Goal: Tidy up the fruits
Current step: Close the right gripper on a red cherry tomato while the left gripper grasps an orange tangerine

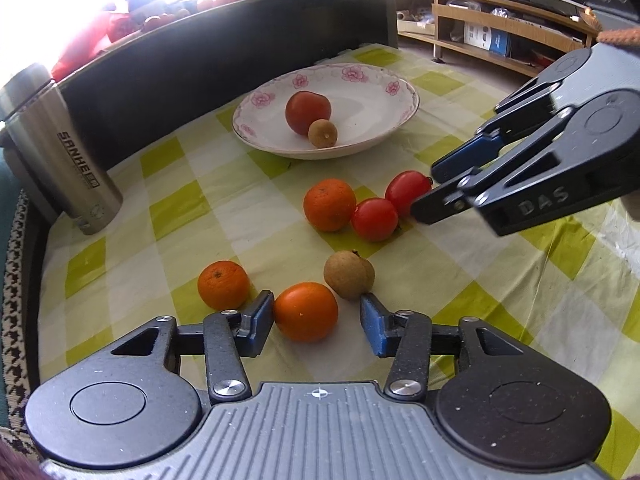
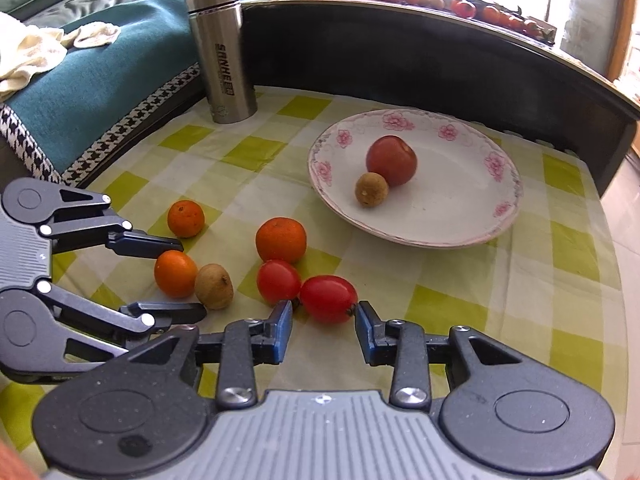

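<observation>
A flowered white plate [image 1: 400, 120] [image 2: 440, 236] holds a large red tomato [image 1: 308, 112] [image 2: 392, 160] and a brown longan [image 1: 322, 133] [image 2: 372, 189]. On the checked cloth lie three oranges, two small tomatoes and another longan [image 1: 349, 274] [image 2: 214, 286]. My left gripper [image 1: 316, 316] [image 2: 188, 279] is open, with the nearest orange [image 1: 306, 312] [image 2: 176, 274] between its fingers. My right gripper [image 2: 323, 314] [image 1: 426, 190] is open around the oval tomato [image 2: 328, 298] [image 1: 408, 192]. The round tomato [image 1: 375, 219] [image 2: 279, 281] touches it. The other oranges [image 1: 330, 204] [image 1: 223, 284] lie free.
A steel flask [image 1: 60, 152] [image 2: 226, 56] stands at the cloth's far corner by a dark raised ledge [image 1: 200, 60] [image 2: 400, 52]. A teal sofa blanket [image 2: 100, 72] borders one side. Bare cloth [image 2: 520, 320] stretches between the plate and the table's near edge.
</observation>
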`<state>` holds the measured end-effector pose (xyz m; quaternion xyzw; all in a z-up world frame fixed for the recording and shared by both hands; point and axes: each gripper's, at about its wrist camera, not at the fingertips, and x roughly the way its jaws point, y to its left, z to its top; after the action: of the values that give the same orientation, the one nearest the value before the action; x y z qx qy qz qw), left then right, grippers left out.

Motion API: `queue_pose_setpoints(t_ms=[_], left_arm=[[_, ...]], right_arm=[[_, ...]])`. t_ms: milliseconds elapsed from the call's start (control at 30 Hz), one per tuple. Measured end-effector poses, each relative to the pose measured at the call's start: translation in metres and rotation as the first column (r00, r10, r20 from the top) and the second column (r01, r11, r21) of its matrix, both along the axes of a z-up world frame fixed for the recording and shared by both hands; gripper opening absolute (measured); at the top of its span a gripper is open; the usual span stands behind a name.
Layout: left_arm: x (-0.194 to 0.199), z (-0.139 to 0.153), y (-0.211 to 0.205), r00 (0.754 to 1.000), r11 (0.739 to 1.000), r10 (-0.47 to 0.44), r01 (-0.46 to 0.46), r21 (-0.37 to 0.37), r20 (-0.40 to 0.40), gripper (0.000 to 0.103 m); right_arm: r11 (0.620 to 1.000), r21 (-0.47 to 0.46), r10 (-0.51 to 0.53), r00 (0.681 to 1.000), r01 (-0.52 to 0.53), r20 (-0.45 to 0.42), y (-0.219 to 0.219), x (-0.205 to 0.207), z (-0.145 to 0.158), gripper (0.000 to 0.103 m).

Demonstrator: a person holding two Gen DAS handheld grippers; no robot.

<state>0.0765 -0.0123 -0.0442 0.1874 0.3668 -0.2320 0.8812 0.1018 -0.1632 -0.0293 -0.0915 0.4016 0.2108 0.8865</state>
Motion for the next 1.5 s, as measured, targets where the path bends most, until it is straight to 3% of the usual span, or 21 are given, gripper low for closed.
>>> queue_pose_setpoints(t_ms=[200,600,800,1200,1500], left_arm=[[0.001,0.001,-0.001,1.0,1.0,0.001,-0.001,-0.009,-0.001,0.051],[-0.002,0.003,-0.003,1.0,1.0,-0.015,0.015,-0.008,0.006,0.044],[-0.005,-0.002,-0.006,1.0,0.999,-0.02,0.019,0.027,0.018,0.047],[-0.005,-0.002,-0.003,1.0,1.0,0.022,-0.022,0.009,0.012,0.056],[-0.005,0.0,-0.003,0.999,0.999,0.023,-0.024,-0.031,-0.036,0.042]], right_arm=[[1.0,0.011,-0.021,1.0,0.021,0.002,-0.002,0.012,-0.008,0.046],[0.999,-0.011,-0.048,0.999,0.048,-0.011,0.002,0.01,-0.011,0.041],[0.999,-0.018,-0.037,0.999,0.037,-0.012,0.001,0.002,-0.011,0.041],[0.999,-0.024,-0.033,0.999,0.033,0.01,0.002,0.002,-0.014,0.042],[0.998,-0.031,-0.064,0.998,0.063,-0.013,0.004,0.005,-0.012,0.041]])
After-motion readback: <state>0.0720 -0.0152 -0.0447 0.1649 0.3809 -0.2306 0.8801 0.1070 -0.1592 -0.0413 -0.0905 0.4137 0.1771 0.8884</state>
